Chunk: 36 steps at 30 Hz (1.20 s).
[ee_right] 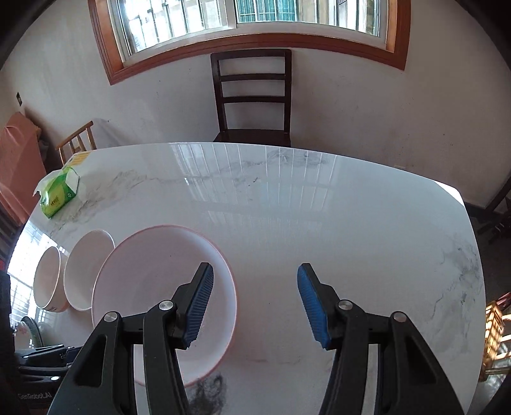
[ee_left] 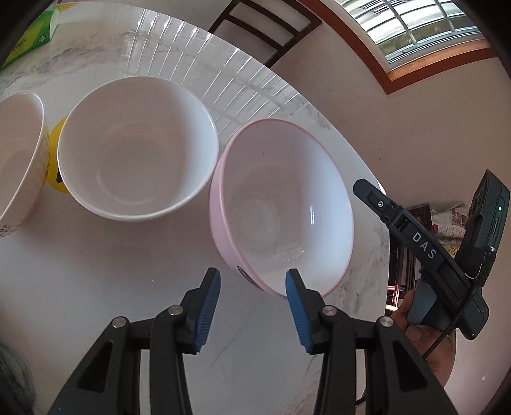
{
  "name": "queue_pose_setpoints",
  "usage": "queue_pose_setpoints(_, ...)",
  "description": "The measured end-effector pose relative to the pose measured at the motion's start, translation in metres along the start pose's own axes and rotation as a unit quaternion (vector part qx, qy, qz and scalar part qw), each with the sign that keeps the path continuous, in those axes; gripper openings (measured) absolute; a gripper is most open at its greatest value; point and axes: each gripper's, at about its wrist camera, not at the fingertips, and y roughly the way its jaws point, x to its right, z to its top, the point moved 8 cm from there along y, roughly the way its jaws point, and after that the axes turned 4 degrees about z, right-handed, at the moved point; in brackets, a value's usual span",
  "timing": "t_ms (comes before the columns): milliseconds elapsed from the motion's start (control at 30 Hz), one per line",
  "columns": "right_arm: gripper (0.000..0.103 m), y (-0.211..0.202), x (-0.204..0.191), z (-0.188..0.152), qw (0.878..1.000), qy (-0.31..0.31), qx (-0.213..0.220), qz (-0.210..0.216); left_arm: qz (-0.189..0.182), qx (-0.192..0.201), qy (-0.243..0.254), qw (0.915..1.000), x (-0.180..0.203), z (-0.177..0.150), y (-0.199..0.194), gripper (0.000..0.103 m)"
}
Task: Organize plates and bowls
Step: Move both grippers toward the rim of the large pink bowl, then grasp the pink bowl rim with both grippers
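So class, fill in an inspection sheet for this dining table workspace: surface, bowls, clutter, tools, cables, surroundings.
Surface: glossy marble table.
Job's things: pink bowl, white bowl, third bowl, in a row, upright, empty.
Clutter: green tissue pack; yellow object behind the bowls.
Tools: left tool open over the pink bowl's near rim; right tool open, empty.
Cables: thin black cable.
Surroundings: dark chair, window.

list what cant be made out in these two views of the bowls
- Yellow object, left wrist view: mostly hidden behind the white bowl; what it is stays unclear.
- Patterned bowl, left wrist view: cut off by the left edge.
- Pink bowl, right wrist view: near rim hidden by a right gripper finger.
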Motion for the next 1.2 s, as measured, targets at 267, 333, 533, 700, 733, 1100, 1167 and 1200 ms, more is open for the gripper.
queue_pose_setpoints(267, 0.014, 0.039, -0.011, -0.01, 0.998, -0.019, -0.056, 0.0, 0.007, 0.017, -0.002, 0.9998, 0.001, 0.006, 0.005, 0.035)
queue_pose_setpoints(333, 0.013, 0.041, -0.011, -0.017, 0.998, -0.011, -0.06, 0.001, 0.015, 0.026, 0.0, 0.9996, -0.002, 0.007, 0.004, 0.032)
queue_pose_setpoints(533, 0.007, 0.009, -0.013, -0.041, 0.997, 0.007, -0.062, 0.045, 0.016, 0.017, 0.015, 0.9996, -0.013, -0.008, -0.01, 0.027)
queue_pose_setpoints(700, 0.008, -0.026, -0.032, -0.083, 0.995, 0.022, -0.074, 0.066, 0.015, 0.009, 0.027, 0.9995, -0.027, -0.044, -0.04, 0.027)
queue_pose_setpoints(733, 0.008, -0.034, -0.038, -0.092, 0.994, 0.024, -0.075, 0.072, 0.016, 0.01, 0.03, 0.9994, -0.031, -0.051, -0.048, 0.027)
queue_pose_setpoints(1100, 0.011, -0.104, -0.118, -0.172, 0.992, 0.021, -0.056, 0.11, 0.022, 0.034, 0.045, 0.9981, -0.082, -0.114, -0.127, 0.026)
queue_pose_setpoints(1167, 0.011, -0.111, -0.131, -0.184, 0.992, 0.014, -0.053, 0.11, 0.025, 0.036, 0.049, 0.9978, -0.091, -0.119, -0.134, 0.026)
queue_pose_setpoints(1200, 0.011, -0.113, -0.137, -0.191, 0.992, 0.013, -0.052, 0.11, 0.027, 0.038, 0.048, 0.9978, -0.096, -0.121, -0.137, 0.026)
